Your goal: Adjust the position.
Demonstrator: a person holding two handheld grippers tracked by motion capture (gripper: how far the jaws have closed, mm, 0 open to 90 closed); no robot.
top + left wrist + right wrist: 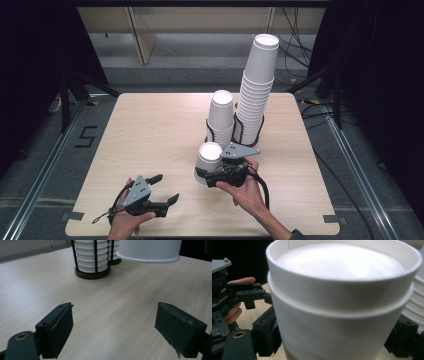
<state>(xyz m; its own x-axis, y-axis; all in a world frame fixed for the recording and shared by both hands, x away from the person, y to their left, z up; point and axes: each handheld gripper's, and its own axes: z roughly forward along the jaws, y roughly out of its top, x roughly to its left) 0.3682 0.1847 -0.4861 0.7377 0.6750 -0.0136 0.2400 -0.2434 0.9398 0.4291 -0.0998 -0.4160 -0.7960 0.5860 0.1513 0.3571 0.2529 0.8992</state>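
While right gripper [212, 176] clamps inverted cups [209, 159] just in front of the holder [220, 131], likely for separating, left gripper [166, 189] waits open, empty, nearer the person.

Two grippers are on the scene, the left gripper [167, 190] and the right gripper [205, 175], one in each of a person's two hands. Two black wire holders stand on one wooden table [150, 130], each bearing a stack of upturned white paper cups: a short stack [221, 116] and a tall stack [256, 87], whose cups are too many to count surely. Apart from them, the held cups [342, 302] number two, nested one inside the other.
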